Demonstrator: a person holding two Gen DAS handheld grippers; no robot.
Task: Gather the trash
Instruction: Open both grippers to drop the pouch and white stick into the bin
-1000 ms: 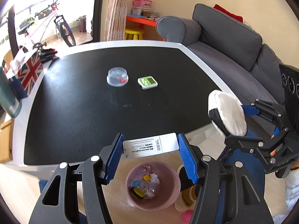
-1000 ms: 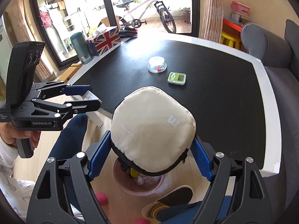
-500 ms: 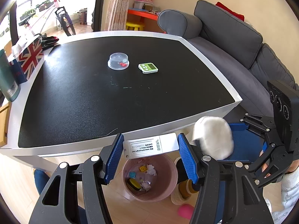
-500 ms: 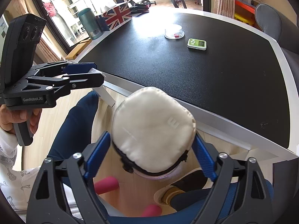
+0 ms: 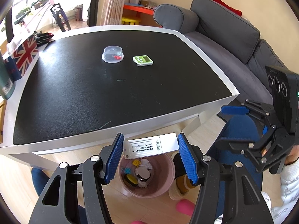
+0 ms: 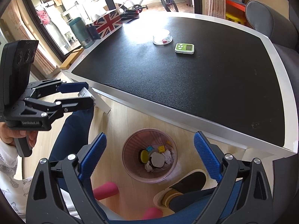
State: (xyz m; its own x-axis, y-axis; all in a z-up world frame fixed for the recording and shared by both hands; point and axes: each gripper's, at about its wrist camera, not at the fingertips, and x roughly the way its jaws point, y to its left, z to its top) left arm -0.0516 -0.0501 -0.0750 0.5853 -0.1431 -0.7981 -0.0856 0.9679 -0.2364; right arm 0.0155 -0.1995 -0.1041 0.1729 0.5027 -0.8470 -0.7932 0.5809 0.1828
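Observation:
My left gripper (image 5: 150, 155) is shut on a white printed stick-shaped device (image 5: 150, 147), held just above the pink trash bin (image 5: 164, 187) on the floor. My right gripper (image 6: 149, 155) is open and empty above the same bin (image 6: 129, 160). The round cream pouch (image 6: 158, 159) lies inside the bin with crumpled paper and small coloured pieces; it also shows in the left wrist view (image 5: 142, 173). The left gripper shows in the right wrist view (image 6: 82, 98), and the right gripper in the left wrist view (image 5: 237, 125).
The black-topped white table (image 5: 214, 110) stands beyond the bin and carries a clear plastic lid (image 5: 112, 54), a green timer (image 5: 143, 60), a Union Jack box (image 5: 24, 56) and a teal bottle (image 6: 82, 32). A grey sofa (image 5: 224, 31) is at the right. My legs and feet flank the bin.
My right gripper opened and the cream pouch dropped into the bin. Both grippers pulled back from the table edge to above the bin. The left still holds the white device.

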